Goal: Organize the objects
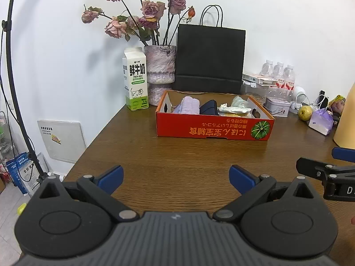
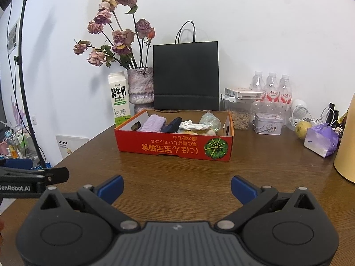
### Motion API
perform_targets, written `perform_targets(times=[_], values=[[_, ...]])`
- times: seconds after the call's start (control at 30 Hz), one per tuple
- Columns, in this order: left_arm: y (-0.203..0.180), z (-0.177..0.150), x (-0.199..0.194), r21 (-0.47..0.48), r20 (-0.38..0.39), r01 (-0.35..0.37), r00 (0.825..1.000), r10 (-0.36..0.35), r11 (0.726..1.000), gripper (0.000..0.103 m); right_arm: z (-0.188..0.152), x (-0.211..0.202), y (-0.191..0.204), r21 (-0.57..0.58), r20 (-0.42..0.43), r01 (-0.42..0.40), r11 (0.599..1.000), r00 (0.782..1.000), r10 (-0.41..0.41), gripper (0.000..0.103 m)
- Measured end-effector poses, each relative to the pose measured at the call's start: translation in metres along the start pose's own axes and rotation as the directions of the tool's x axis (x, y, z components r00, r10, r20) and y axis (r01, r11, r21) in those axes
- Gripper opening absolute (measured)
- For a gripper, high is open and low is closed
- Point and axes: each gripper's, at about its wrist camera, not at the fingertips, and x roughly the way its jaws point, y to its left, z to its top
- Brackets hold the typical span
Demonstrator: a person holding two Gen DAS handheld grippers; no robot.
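left wrist: both grippers [image 1: 176,177] level, jaws wide.

The wooden table [image 2: 177,177] bears a red box [image 2: 175,147] at 12 o'clock, milk carton [image 2: 118,98] at 11, 3 bottles [image 2: 271,89] at 1.

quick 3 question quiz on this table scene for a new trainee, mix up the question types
1. True or false: the left gripper and the right gripper are both open and hold nothing.
2. What stands directly behind the red cardboard box? A) black paper bag B) a kettle C) a laptop
3. Fill in: the milk carton stands to the ___ of the flower vase in both views.

Key: 1 true; 2 A; 3 left
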Motion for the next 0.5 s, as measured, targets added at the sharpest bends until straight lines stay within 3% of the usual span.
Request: perform_targets(times=[0.5], values=[[-0.001, -0.0004, -0.0003, -0.003, -0.009, 0.005, 1.0, -0.005, 1.0, 0.103, -0.0026, 0.0015, -0.0043, 0.002, -0.004, 0.001, 1.0, 1.0, -0.001, 0.103]])
